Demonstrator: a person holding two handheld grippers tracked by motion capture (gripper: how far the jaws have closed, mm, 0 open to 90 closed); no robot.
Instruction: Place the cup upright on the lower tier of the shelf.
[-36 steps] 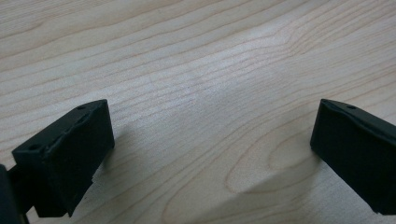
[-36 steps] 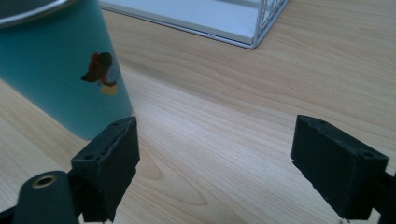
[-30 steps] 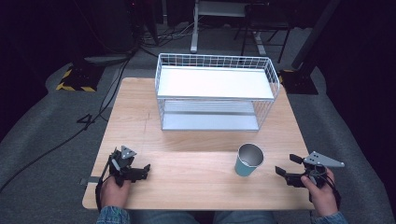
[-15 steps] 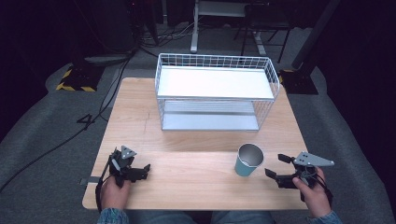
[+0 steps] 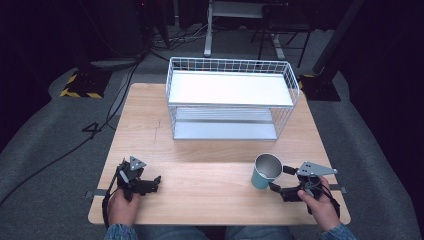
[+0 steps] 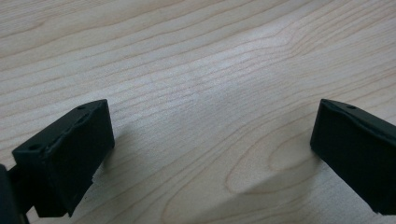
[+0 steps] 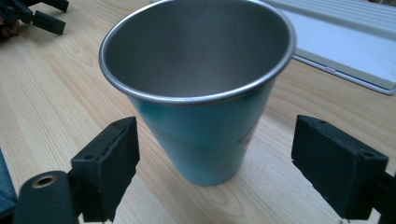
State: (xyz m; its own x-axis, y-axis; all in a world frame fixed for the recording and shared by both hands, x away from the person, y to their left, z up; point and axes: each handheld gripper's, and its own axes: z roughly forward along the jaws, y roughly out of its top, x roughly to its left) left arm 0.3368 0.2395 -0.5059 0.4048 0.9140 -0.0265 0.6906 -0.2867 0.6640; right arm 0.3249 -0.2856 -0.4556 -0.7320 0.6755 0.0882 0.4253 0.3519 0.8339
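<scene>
right gripper view: right gripper [image 7: 212, 158] open around the upright teal cup [image 7: 201, 93], jaws clear of its sides, grasp not yet made, lifting left; left gripper [image 5: 150, 183] open, idle on the table [image 5: 200, 200].

The cup [image 5: 265, 171] stands upright on the wooden surface [image 5: 200, 190], mouth up, near the front right part of it and well apart from the back edge. It is a tapered tumbler — narrow at the base, flaring to a wide round mouth. The outside wall is teal; the inside is bare brushed metal, and a thin rolled metal rim runs round the top. From the right gripper view the cup [image 7: 205, 107] shows empty, its base flat on the wood — a small dark mark sits low on one side, too small to read.
</scene>
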